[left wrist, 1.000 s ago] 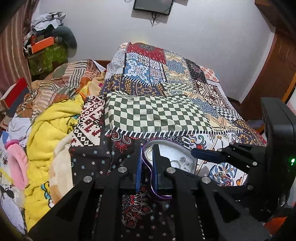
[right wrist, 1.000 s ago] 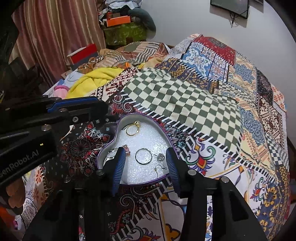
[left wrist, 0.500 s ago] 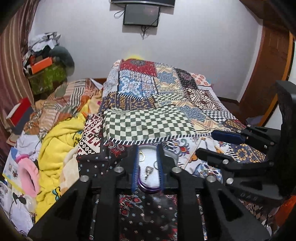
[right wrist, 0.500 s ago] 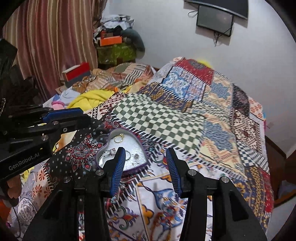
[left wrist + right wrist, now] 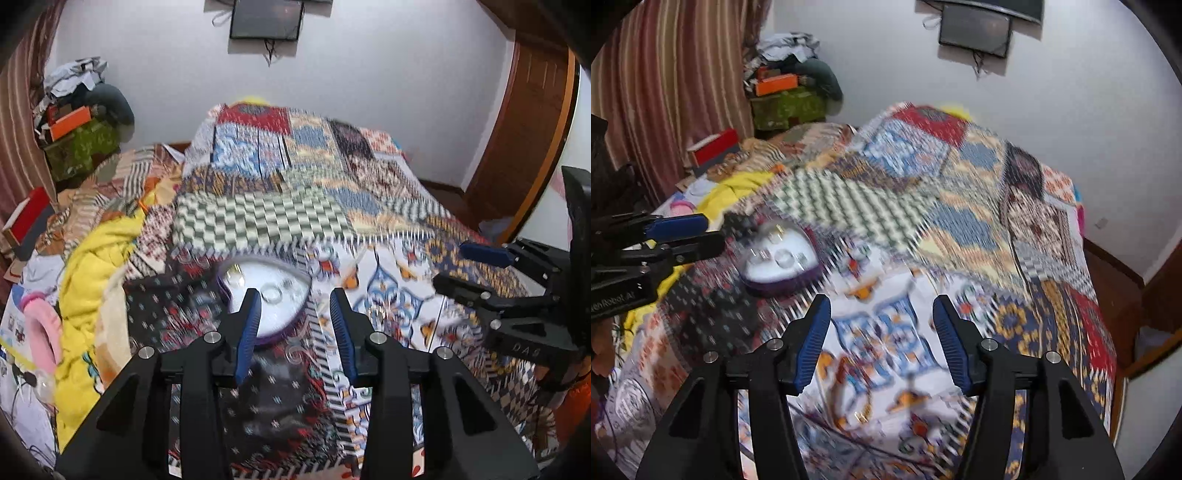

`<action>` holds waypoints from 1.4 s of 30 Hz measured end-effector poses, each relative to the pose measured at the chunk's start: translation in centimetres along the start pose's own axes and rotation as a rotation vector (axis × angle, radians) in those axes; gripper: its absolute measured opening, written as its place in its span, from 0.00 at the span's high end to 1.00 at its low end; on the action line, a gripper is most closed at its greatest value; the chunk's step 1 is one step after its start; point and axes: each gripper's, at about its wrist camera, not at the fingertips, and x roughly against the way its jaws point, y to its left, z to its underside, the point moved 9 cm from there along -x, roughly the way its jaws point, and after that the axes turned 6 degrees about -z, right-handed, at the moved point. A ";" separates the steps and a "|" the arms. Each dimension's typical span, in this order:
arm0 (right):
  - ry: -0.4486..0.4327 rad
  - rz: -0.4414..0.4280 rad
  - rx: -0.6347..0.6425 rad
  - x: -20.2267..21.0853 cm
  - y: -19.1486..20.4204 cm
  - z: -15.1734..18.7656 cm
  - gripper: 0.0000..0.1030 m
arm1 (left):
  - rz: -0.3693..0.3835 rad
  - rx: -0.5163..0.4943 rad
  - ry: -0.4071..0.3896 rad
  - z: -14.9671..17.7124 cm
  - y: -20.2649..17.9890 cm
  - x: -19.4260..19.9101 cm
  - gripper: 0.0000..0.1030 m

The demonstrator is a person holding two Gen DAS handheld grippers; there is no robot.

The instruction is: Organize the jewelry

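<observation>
Both grippers had pulled back from the heart-shaped purple tray (image 5: pixel 781 264); left gripper (image 5: pixel 295 317), marked "GenRobot.AI", and right gripper (image 5: pixel 881 341) gaped empty.

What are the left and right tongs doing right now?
Left tongs: open, holding nothing.
Right tongs: open, holding nothing.

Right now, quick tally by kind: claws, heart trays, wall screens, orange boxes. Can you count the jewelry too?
Claws: 2, the left claw and the right claw, both open
Heart tray: 1
Wall screen: 1
Orange box: 1
Total: 5
Jewelry in the tray: too blurred to count.
</observation>
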 end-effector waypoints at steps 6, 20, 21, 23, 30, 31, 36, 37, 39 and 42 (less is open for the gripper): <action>0.088 0.015 -0.052 -0.5 -2.3 4.4 0.48 | 0.011 -0.038 0.080 3.2 -1.8 -1.8 0.63; 0.178 -0.057 -0.120 -1.8 -2.0 8.4 0.48 | 0.097 -0.066 0.200 6.9 -5.8 -4.7 0.63; 0.175 -0.060 -0.122 -1.8 -2.0 8.4 0.48 | 0.104 -0.074 0.199 6.8 -6.3 -4.8 0.63; 0.166 -0.056 -0.123 -1.7 -2.1 8.4 0.48 | 0.123 -0.100 0.195 6.5 -7.5 -4.9 0.63; 0.156 -0.044 -0.139 -1.2 -3.2 8.6 0.48 | 0.190 -0.158 0.195 5.8 -11.3 -6.0 0.80; 0.154 -0.042 -0.143 -1.0 -3.4 8.7 0.48 | 0.197 -0.162 0.201 5.8 -11.7 -6.3 0.83; 0.146 -0.041 -0.151 -0.5 -4.1 8.9 0.48 | 0.198 -0.170 0.241 6.3 -12.7 -8.1 0.86; 0.146 -0.044 -0.154 -0.5 -4.2 9.0 0.48 | 0.192 -0.170 0.244 6.3 -12.7 -8.4 0.87; 0.146 -0.048 -0.156 -0.5 -4.2 9.1 0.48 | 0.182 -0.167 0.243 6.3 -12.6 -8.9 0.91; 0.149 -0.055 -0.156 -0.7 -4.2 9.1 0.48 | 0.178 -0.163 0.239 6.2 -12.5 -9.1 0.99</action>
